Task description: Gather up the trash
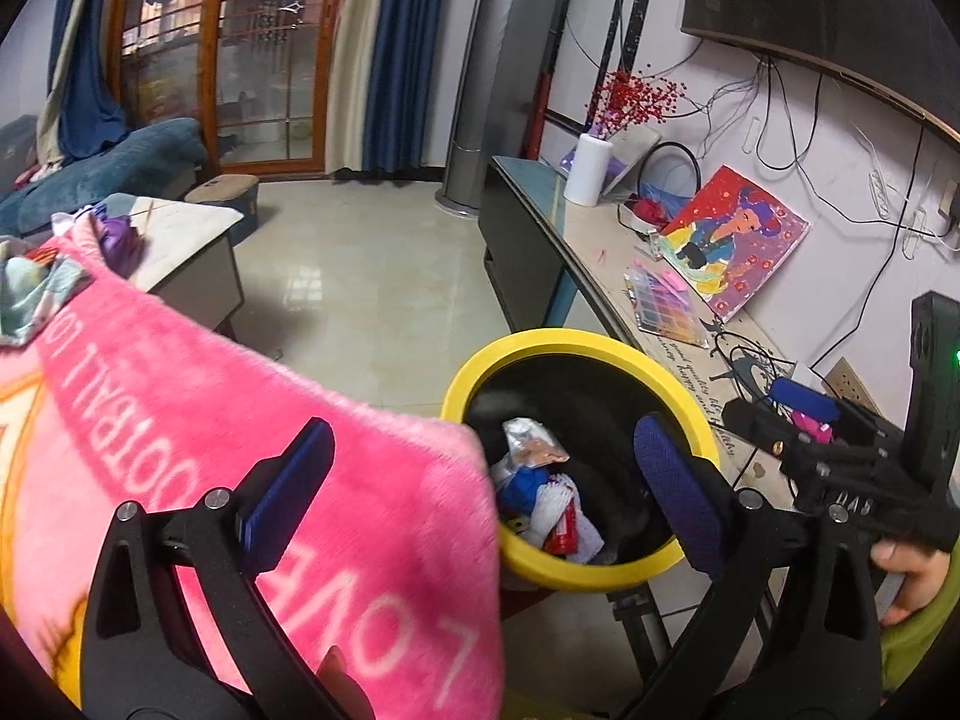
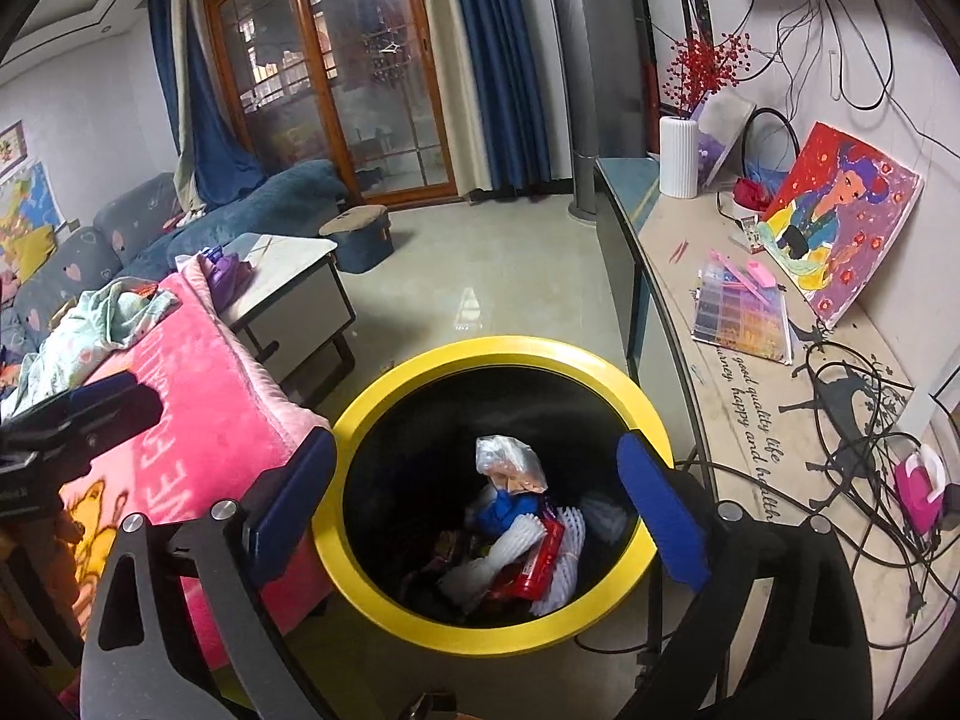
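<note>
Both grippers, left (image 1: 480,489) and right (image 2: 477,501), hover with fingers spread, gripping nothing, above a yellow-rimmed bin (image 2: 384,381); wrappers (image 2: 528,546) lie inside.

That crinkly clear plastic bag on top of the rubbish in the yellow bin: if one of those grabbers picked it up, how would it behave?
The plastic bag looks thin and crumpled, so it would probably collapse and flop between the fingers rather than hold its shape. It seems nearly empty, so likely very light. Its glossy film may be slippery, and it lies loosely on the other rubbish in the bin, so a nudge might just shift it.

Both claws, left (image 1: 486,480) and right (image 2: 480,492), gape (empty).
</note>
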The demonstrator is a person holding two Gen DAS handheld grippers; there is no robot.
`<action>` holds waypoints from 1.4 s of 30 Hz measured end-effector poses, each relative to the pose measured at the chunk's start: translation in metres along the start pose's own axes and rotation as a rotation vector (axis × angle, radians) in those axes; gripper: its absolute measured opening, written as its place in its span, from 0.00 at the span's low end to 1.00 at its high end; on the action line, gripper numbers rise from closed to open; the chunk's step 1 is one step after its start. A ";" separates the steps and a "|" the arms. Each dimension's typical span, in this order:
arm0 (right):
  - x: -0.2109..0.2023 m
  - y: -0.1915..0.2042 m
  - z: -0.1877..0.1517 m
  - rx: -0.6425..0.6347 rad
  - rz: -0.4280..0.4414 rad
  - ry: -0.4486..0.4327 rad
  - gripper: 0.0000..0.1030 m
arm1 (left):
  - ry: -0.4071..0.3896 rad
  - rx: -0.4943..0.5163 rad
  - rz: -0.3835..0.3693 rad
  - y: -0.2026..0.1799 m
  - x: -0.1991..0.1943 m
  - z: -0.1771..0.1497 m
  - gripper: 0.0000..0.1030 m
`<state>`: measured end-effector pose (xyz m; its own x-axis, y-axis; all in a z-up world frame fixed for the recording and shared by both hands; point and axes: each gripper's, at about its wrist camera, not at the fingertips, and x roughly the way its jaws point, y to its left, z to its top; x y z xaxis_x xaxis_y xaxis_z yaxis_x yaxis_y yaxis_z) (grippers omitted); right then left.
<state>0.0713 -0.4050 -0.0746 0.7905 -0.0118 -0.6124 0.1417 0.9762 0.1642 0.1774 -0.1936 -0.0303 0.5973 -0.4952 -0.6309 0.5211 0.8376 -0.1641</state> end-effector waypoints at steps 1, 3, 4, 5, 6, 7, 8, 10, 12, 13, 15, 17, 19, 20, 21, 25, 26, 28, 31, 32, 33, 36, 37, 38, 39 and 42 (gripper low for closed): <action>-0.002 0.003 0.000 -0.001 0.002 0.001 0.90 | -0.003 -0.003 0.004 0.002 -0.003 -0.001 0.89; -0.006 0.010 0.001 -0.014 0.003 -0.002 0.90 | -0.012 -0.011 0.017 0.007 -0.010 -0.003 0.89; -0.008 0.013 0.001 -0.024 0.004 -0.004 0.90 | -0.019 -0.021 0.022 0.011 -0.016 -0.005 0.89; -0.010 0.018 0.001 -0.038 0.003 -0.008 0.91 | -0.021 -0.027 0.024 0.013 -0.018 -0.005 0.89; -0.012 0.022 0.001 -0.049 0.003 -0.013 0.91 | -0.026 -0.036 0.028 0.017 -0.023 -0.006 0.89; -0.015 0.027 0.001 -0.061 0.006 -0.019 0.92 | -0.030 -0.043 0.034 0.020 -0.027 -0.007 0.89; -0.017 0.031 0.001 -0.069 0.010 -0.022 0.92 | -0.035 -0.049 0.041 0.023 -0.031 -0.008 0.89; -0.022 0.042 0.002 -0.086 0.023 -0.030 0.92 | -0.047 -0.060 0.059 0.029 -0.041 -0.011 0.89; -0.025 0.052 0.003 -0.100 0.033 -0.036 0.93 | -0.059 -0.073 0.076 0.037 -0.051 -0.015 0.89; -0.027 0.058 0.003 -0.106 0.038 -0.039 0.93 | -0.064 -0.079 0.083 0.040 -0.056 -0.016 0.89; -0.030 0.066 0.002 -0.111 0.047 -0.042 0.93 | -0.073 -0.092 0.097 0.046 -0.065 -0.018 0.89; -0.034 0.076 0.000 -0.116 0.056 -0.049 0.93 | -0.085 -0.102 0.118 0.050 -0.073 -0.020 0.89; -0.037 0.086 -0.003 -0.125 0.063 -0.059 0.94 | -0.100 -0.108 0.141 0.055 -0.083 -0.024 0.89; -0.039 0.089 -0.004 -0.129 0.061 -0.067 0.94 | -0.107 -0.109 0.151 0.057 -0.088 -0.025 0.89; -0.042 0.094 -0.005 -0.136 0.056 -0.079 0.94 | -0.115 -0.111 0.165 0.059 -0.093 -0.027 0.89; -0.054 0.111 -0.011 -0.181 0.049 -0.146 0.94 | -0.142 -0.107 0.204 0.063 -0.111 -0.033 0.89; -0.056 0.114 -0.012 -0.184 0.047 -0.157 0.94 | -0.151 -0.107 0.214 0.063 -0.116 -0.035 0.89; -0.062 0.120 -0.015 -0.180 0.051 -0.186 0.94 | -0.170 -0.105 0.229 0.065 -0.125 -0.039 0.89; -0.067 0.125 -0.019 -0.175 0.052 -0.203 0.94 | -0.195 -0.104 0.258 0.066 -0.136 -0.045 0.89; -0.068 0.126 -0.021 -0.174 0.050 -0.206 0.94 | -0.208 -0.103 0.269 0.066 -0.141 -0.047 0.89; -0.069 0.128 -0.023 -0.171 0.042 -0.216 0.94 | -0.216 -0.103 0.277 0.067 -0.144 -0.049 0.89; -0.077 0.134 -0.030 -0.171 0.030 -0.276 0.94 | -0.245 -0.098 0.305 0.067 -0.153 -0.057 0.89; -0.080 0.135 -0.032 -0.175 0.035 -0.302 0.94 | -0.256 -0.097 0.314 0.067 -0.157 -0.059 0.89; -0.083 0.137 -0.034 -0.179 0.033 -0.322 0.94 | -0.267 -0.096 0.319 0.068 -0.159 -0.062 0.89; -0.086 0.139 -0.036 -0.184 0.025 -0.345 0.94 | -0.277 -0.094 0.329 0.069 -0.162 -0.065 0.89; -0.094 0.144 -0.045 -0.193 -0.003 -0.425 0.94 | -0.294 -0.087 0.342 0.069 -0.168 -0.072 0.89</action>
<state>-0.0093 -0.2535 -0.0278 0.9700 -0.0627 -0.2350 0.0625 0.9980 -0.0080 0.0694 -0.0359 0.0094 0.8804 -0.2212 -0.4195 0.2187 0.9743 -0.0547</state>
